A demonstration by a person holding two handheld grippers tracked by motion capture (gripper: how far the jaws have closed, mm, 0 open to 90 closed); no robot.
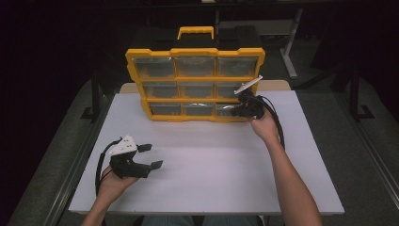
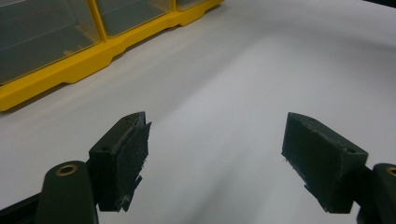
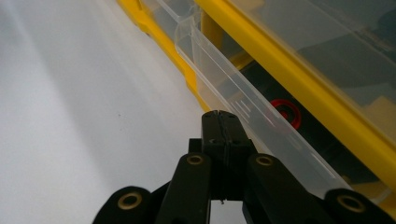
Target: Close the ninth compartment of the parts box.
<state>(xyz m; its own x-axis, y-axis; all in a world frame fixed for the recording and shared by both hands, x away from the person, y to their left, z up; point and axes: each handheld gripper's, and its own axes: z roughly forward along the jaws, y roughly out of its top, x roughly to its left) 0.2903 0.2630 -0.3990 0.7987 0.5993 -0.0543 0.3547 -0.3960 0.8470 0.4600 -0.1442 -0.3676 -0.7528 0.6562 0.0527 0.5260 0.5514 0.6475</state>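
At the lower right corner of the yellow organizer [image 1: 195,84], right of centre in the high view, the right claw [image 1: 237,111] was clenched, its jaws pressed together against the clear front lip of the bottom-right drawer [image 3: 243,100]. A red ring [image 3: 286,111] lay inside that drawer. Lower left in the frame, the left claw [image 1: 150,156] was released, jaws wide apart over the bare white table [image 1: 211,165]. No brand, label or writing could be read anywhere.
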